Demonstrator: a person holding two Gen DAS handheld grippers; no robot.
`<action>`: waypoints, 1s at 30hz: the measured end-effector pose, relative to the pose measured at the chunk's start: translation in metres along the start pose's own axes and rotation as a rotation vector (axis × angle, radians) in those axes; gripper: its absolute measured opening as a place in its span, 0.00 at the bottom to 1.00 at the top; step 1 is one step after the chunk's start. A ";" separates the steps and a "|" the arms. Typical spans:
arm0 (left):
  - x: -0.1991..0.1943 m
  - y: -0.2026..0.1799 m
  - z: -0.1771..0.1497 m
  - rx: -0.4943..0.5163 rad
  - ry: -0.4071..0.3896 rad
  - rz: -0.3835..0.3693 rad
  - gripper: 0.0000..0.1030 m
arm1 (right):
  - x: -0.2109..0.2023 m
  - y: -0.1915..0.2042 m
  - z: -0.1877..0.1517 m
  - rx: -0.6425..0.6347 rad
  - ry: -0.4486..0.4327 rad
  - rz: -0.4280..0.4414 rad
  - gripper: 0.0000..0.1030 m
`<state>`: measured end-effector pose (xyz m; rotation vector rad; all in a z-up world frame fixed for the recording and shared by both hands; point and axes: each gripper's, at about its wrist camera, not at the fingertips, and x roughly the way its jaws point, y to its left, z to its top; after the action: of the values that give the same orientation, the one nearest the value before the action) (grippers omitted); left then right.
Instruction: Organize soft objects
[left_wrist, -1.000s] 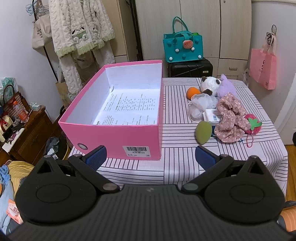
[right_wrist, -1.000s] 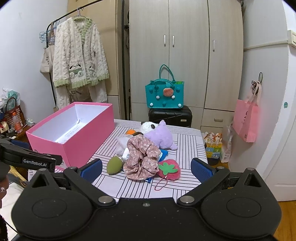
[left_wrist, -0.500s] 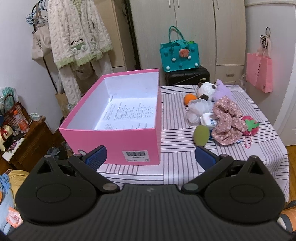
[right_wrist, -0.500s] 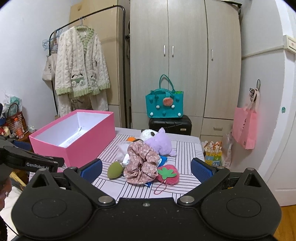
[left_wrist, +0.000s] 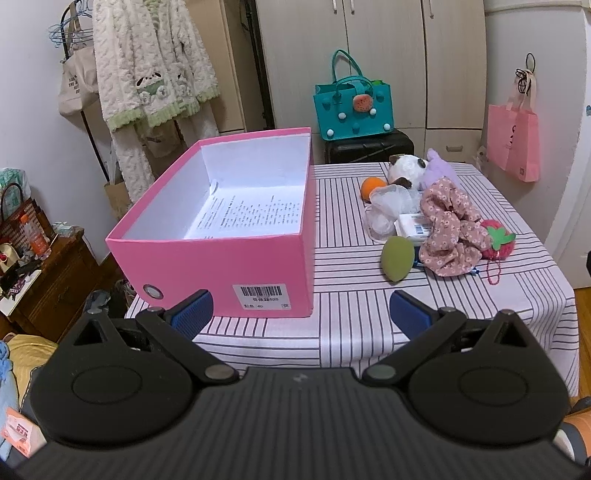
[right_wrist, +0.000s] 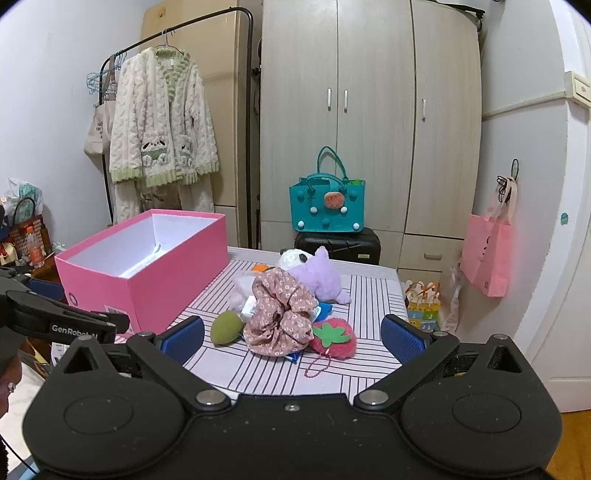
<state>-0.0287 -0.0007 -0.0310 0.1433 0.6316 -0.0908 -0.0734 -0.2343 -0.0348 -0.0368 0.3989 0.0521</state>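
Hovering wide open and empty: left gripper, right gripper | soft pile lying on striped table right of pink box: green sponge, floral scrunchie, strawberry plush | purple plush sitting farthest.

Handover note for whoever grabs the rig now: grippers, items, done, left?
Left gripper: open, empty, in front of the pink box.
Right gripper: open, empty, facing the pile.
Box holds only a printed sheet.
Still on the striped table: green sponge, floral scrunchie, strawberry plush, purple plush, panda plush, white mesh.
Done: nothing boxed. Left: everything.
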 end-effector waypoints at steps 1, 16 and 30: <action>0.000 0.000 -0.001 0.000 -0.007 0.002 1.00 | 0.000 0.000 -0.001 -0.002 0.000 0.000 1.00; -0.013 0.006 -0.010 -0.027 -0.137 0.000 1.00 | -0.001 0.002 -0.010 -0.012 -0.019 0.005 1.00; -0.006 0.008 -0.009 -0.026 -0.122 -0.012 1.00 | 0.005 -0.006 -0.011 -0.002 -0.006 0.040 1.00</action>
<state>-0.0380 0.0090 -0.0334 0.1076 0.5119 -0.1017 -0.0729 -0.2404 -0.0471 -0.0301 0.3938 0.0923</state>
